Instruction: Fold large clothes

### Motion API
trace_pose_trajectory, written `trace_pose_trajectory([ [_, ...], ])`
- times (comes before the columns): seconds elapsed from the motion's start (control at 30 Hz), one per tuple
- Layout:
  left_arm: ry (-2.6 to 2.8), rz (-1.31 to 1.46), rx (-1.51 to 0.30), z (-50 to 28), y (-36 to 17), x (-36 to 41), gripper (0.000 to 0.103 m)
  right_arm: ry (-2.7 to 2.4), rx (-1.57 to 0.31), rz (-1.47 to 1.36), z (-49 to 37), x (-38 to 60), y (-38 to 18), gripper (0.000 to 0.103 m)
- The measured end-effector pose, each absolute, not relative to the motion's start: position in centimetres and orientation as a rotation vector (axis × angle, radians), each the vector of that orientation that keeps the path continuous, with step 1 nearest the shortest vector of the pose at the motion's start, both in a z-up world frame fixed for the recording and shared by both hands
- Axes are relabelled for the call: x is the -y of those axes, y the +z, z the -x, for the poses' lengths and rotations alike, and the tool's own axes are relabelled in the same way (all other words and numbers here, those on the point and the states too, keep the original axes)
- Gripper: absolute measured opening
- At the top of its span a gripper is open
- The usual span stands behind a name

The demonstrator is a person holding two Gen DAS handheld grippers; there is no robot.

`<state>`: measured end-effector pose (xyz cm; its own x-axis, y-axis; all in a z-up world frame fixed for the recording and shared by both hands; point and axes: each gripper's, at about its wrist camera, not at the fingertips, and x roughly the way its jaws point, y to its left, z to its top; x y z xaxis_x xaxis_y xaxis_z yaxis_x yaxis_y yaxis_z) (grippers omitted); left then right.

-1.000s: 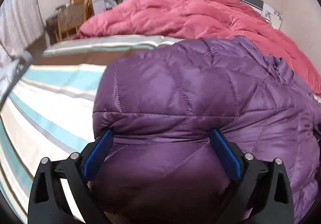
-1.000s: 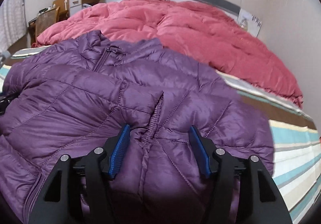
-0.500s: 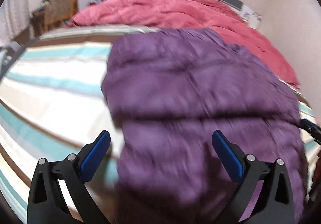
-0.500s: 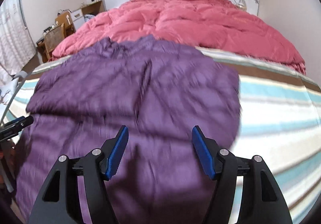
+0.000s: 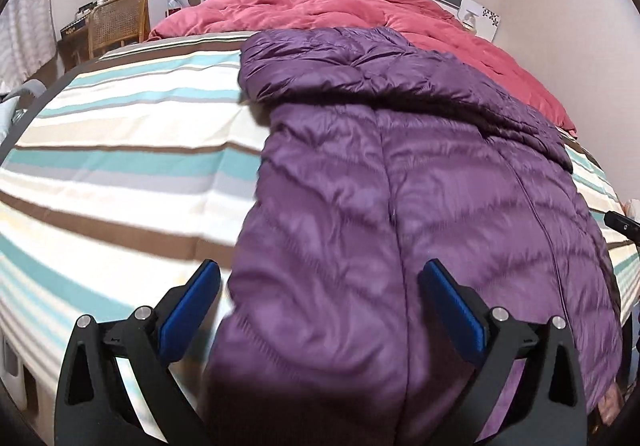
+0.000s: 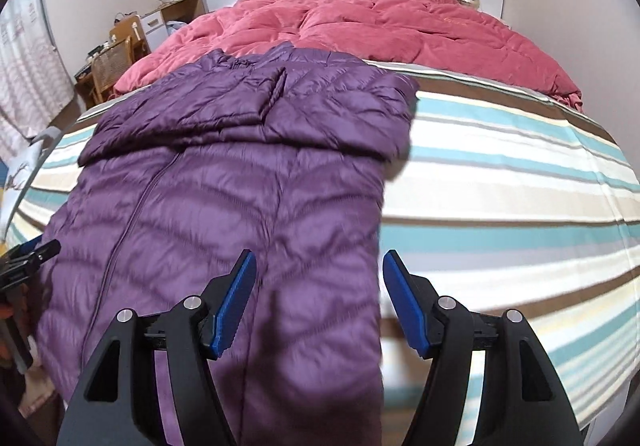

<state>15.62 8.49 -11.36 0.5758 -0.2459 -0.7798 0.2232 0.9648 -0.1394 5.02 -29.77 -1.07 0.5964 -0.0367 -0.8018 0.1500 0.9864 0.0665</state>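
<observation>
My left gripper (image 5: 318, 310) hangs open and empty over the purple down jacket (image 5: 420, 198), spread on the striped bed sheet (image 5: 120, 150) with sleeves folded across, while my right gripper (image 6: 318, 300) stands equally open, presumably positioned for the hem fold.

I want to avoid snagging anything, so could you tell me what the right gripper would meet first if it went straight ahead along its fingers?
Most likely the purple jacket: the open right gripper straddles its edge, with the striped sheet alongside. Depth is unclear.
</observation>
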Motion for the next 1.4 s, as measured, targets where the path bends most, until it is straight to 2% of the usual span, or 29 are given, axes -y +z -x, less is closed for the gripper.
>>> trace_pose_trajectory([
  [0.3, -0.276, 0.05, -0.924, -12.8, -11.4, -11.3, 0.095, -0.103, -0.961, -0.164, -0.3, 31.7, -2.0, 0.065],
  [0.37, -0.28, 0.059, -0.925, -12.4, -11.4, -11.7, 0.083, -0.093, -0.973, -0.172, 0.9, 31.9, -2.5, 0.062],
  [0.43, -0.294, 0.065, -0.925, -11.9, -11.4, -11.9, 0.077, -0.071, -0.988, -0.2, 1.9, 32.2, -3.0, 0.058],
  [0.53, -0.318, 0.069, -0.935, -11.4, -11.7, -12.1, 0.069, -0.052, -1.006, -0.232, 3.0, 32.4, -3.6, 0.058],
  [0.57, -0.321, 0.064, -0.931, -11.1, -11.7, -12.2, 0.068, -0.04, -1.01, -0.248, 3.6, 32.5, -3.8, 0.058],
  [0.63, -0.33, 0.067, -0.932, -10.6, -11.7, -12.4, 0.067, -0.028, -1.026, -0.267, 4.2, 32.4, -4.2, 0.051],
  [0.77, -0.341, 0.057, -0.93, -9.8, -11.6, -12.9, 0.064, -0.011, -1.032, -0.285, 5.3, 32.2, -4.6, 0.051],
  [1.1, -0.382, 0.032, -0.94, -7.6, -11.7, -13.6, 0.063, 0.059, -1.057, -0.255, 7.3, 30.4, -4.7, 0.051],
  [1.23, -0.39, 0.007, -0.946, -6.9, -12.0, -13.6, 0.063, 0.072, -1.066, -0.24, 7.6, 29.8, -4.9, 0.045],
  [1.3, -0.395, 0.004, -0.948, -6.5, -12.1, -13.6, 0.062, 0.084, -1.066, -0.233, 7.6, 29.6, -5.0, 0.035],
  [1.33, -0.399, -0.002, -0.951, -6.4, -12.1, -13.5, 0.057, 0.092, -1.066, -0.231, 7.6, 29.5, -5.0, 0.03],
  [1.4, -0.403, -0.017, -0.948, -6.1, -11.8, -13.3, 0.03, 0.103, -1.064, -0.231, 7.6, 29.3, -5.0, 0.019],
])
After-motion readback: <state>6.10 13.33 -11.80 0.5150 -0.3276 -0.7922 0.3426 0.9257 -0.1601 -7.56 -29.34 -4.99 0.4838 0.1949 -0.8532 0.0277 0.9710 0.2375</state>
